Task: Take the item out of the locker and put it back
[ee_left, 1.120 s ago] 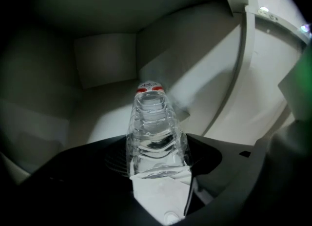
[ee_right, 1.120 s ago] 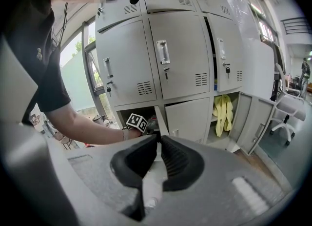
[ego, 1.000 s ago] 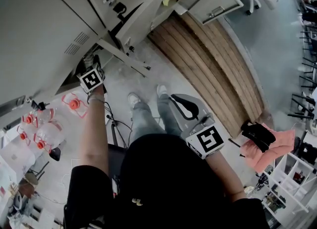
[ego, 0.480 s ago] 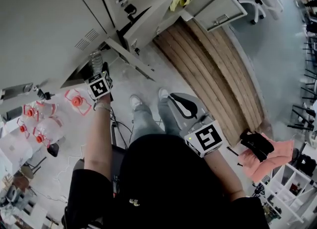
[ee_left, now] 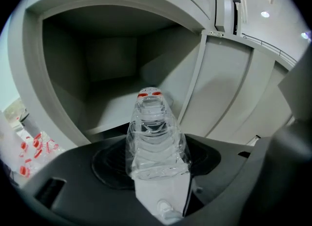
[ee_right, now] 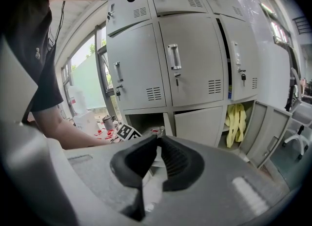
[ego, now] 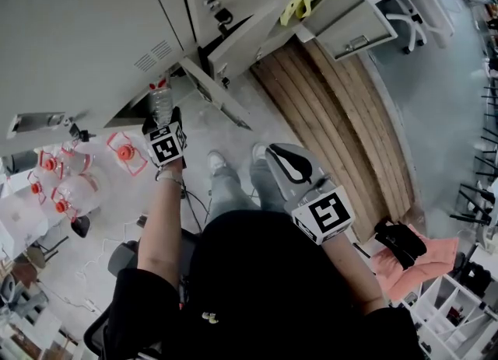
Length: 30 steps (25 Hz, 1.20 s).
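A clear plastic bottle [ee_left: 155, 137] with a red cap is held in my left gripper [ee_left: 156, 167], whose jaws are closing on its body. In the head view the bottle [ego: 161, 100] pokes out ahead of the left gripper [ego: 162, 115], just outside the open bottom locker compartment [ee_left: 105, 66]. That compartment's door [ego: 222, 100] hangs open to the right. My right gripper [ego: 275, 153] hovers low beside the person's legs, shut with nothing in it. Its dark pads [ee_right: 175, 164] meet at the tips.
Large water jugs with red caps [ego: 66, 187] stand on the floor at the left. A wooden platform [ego: 342, 117] lies to the right. Yellow gloves [ee_right: 236, 115] hang in another open locker. A pink cloth [ego: 408, 261] and a black bag [ego: 397, 238] sit at the lower right.
The left gripper has drawn back from the locker opening toward the person, bringing the bottle out with it. The right gripper has stayed roughly in place.
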Available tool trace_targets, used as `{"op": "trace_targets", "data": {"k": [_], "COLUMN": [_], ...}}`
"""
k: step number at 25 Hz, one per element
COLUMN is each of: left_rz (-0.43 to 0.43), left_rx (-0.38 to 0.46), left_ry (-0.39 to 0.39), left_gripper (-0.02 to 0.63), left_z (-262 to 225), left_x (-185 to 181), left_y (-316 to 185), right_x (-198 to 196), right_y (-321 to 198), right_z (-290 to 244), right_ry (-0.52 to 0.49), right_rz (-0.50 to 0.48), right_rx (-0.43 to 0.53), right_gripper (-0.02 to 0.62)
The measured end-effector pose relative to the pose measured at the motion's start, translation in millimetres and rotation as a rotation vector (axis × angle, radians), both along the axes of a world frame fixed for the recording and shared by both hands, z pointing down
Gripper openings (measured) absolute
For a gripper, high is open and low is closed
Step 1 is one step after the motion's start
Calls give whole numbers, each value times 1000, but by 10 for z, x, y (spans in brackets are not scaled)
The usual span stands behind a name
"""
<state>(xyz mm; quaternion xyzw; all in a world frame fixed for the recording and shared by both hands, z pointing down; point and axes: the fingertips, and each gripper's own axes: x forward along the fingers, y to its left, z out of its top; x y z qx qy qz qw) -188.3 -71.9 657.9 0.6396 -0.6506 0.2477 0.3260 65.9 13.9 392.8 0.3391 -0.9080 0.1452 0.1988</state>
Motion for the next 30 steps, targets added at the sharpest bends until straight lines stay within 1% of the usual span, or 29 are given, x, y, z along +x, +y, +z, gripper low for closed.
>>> {"op": "trace_targets", "data": {"k": [8,13,24,30], "left_rz": [-7,7,-1,3], "left_rx": [-14,-2,39,54], "left_ry": [8,7,24,8], "left_gripper": [291,291,291,291], "left_z": [-21,-110,-481,-729], "left_x": [61,106,176,173], "left_y": [283,432,661,865], "right_x": [-54,-103,-256,-371], "right_y": [-32,-51,-122,-178], "right_z": [-54,-67,-83,-111], "right_ry": [-7,-12,-30,-45], "right_rz": [-39,-65,-125,-167], "right_rx": [11,15,19,30], "right_gripper": [25,25,25,25]}}
